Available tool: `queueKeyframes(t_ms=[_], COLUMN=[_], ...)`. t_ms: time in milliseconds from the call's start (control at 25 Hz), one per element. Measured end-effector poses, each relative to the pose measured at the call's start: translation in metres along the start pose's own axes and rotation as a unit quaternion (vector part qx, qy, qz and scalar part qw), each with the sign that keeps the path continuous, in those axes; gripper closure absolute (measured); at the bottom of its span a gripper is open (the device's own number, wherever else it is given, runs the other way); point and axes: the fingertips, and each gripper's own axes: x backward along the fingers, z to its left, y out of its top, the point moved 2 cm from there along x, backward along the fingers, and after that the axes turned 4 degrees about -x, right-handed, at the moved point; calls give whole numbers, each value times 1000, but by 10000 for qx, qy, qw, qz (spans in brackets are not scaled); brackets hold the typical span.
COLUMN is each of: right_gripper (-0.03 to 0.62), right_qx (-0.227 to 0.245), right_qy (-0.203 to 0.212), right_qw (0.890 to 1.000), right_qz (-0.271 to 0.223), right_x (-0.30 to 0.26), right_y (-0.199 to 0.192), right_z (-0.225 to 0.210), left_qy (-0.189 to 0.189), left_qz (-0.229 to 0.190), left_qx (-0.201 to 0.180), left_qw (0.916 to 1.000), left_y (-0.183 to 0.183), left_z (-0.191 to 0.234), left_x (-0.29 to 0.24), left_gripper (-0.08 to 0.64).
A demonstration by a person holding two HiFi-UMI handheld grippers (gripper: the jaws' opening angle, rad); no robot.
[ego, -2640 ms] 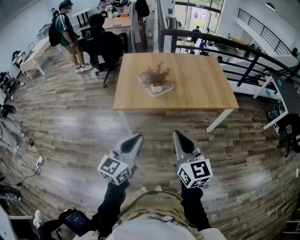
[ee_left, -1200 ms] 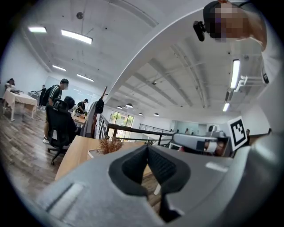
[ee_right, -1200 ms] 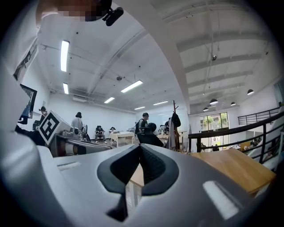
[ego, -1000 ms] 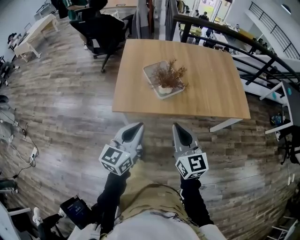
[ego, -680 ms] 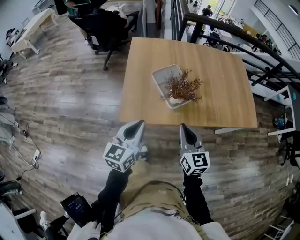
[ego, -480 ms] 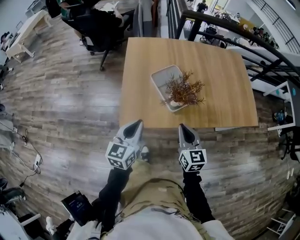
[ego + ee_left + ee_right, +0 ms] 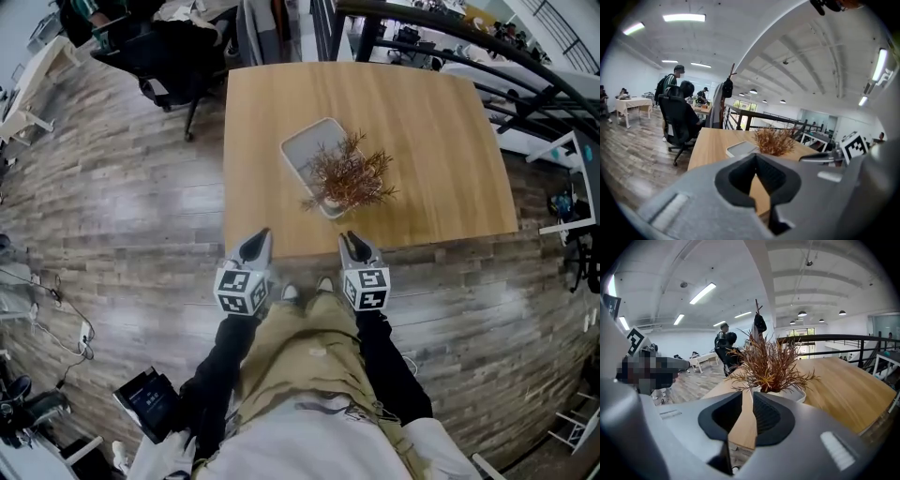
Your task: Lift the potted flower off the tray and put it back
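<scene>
Dried russet potted flower [image 7: 345, 180] in a white pot stands on the pale rectangular tray [image 7: 302, 142] on the light wooden table [image 7: 431, 122]; left gripper [image 7: 260, 236] clenched, empty; right gripper [image 7: 350, 240] has just been opening slightly, nothing between its jaws; the 2 sit at the table's near edge.

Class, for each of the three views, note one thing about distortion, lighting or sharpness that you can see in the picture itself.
Head view: fisheye bows the table edges, and pale glare lies on the floor. Left gripper view: a dark round border frames the picture; the ceiling lights blow out white. Right gripper view: same round border; the potted flower is sharp at centre.
</scene>
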Motion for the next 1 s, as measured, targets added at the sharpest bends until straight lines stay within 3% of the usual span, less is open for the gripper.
queueKeyframes(t_ms=[280, 680, 840, 1000], right_gripper=[466, 225, 149, 118], right_qx=[-14, 30, -9, 99], right_qy=[-25, -144, -109, -125], right_qw=[9998, 9997, 9998, 9998], right_qz=[200, 182, 151, 100], right_x=[-61, -123, -146, -161], right_y=[-29, -52, -52, -43], right_z=[-36, -70, -78, -82], left_qy=[335, 341, 272, 274], left_qz=[-3, -132, -272, -384], left_qx=[176, 31, 36, 34], left_qw=[9993, 9993, 9993, 9989], left_y=[-25, -47, -50, -50], left_z=[20, 32, 37, 43], left_x=[-42, -83, -90, -91], left_gripper=[560, 560, 561, 561])
